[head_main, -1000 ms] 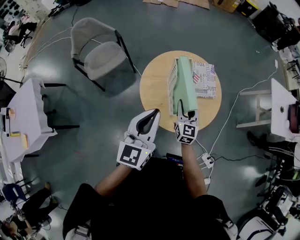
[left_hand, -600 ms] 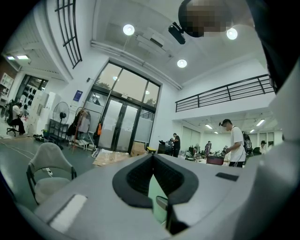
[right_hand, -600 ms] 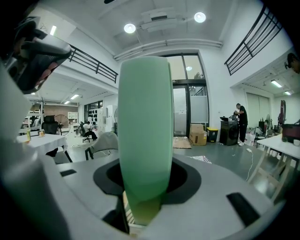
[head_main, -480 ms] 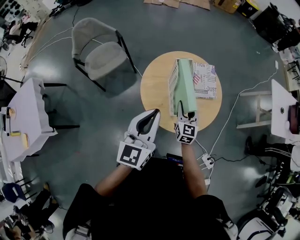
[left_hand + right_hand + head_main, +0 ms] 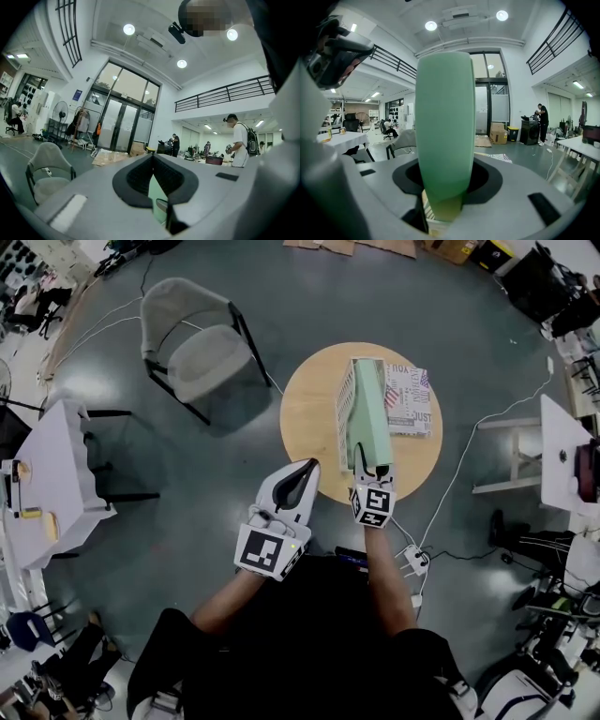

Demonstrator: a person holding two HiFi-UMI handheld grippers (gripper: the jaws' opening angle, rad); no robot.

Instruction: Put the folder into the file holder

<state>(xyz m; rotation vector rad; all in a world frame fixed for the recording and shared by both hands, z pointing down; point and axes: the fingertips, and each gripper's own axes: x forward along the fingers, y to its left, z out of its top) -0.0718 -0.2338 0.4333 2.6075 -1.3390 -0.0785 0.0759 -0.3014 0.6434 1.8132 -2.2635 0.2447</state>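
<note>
Jaws of the right gripper (image 5: 373, 471) are opening, with the near end of the green folder (image 5: 367, 413) between them. The folder stands on edge over the round wooden table (image 5: 309, 423), between a white ribbed panel (image 5: 344, 411) and the newsprint-patterned file holder (image 5: 411, 399). Whether it sits in a slot is unclear. Off the table's near edge, the left gripper (image 5: 312, 464) is closed and empty.

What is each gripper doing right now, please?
Left gripper: jaws shut, empty.
Right gripper: jaws opening, with the green folder between them and the pads touching it.
</note>
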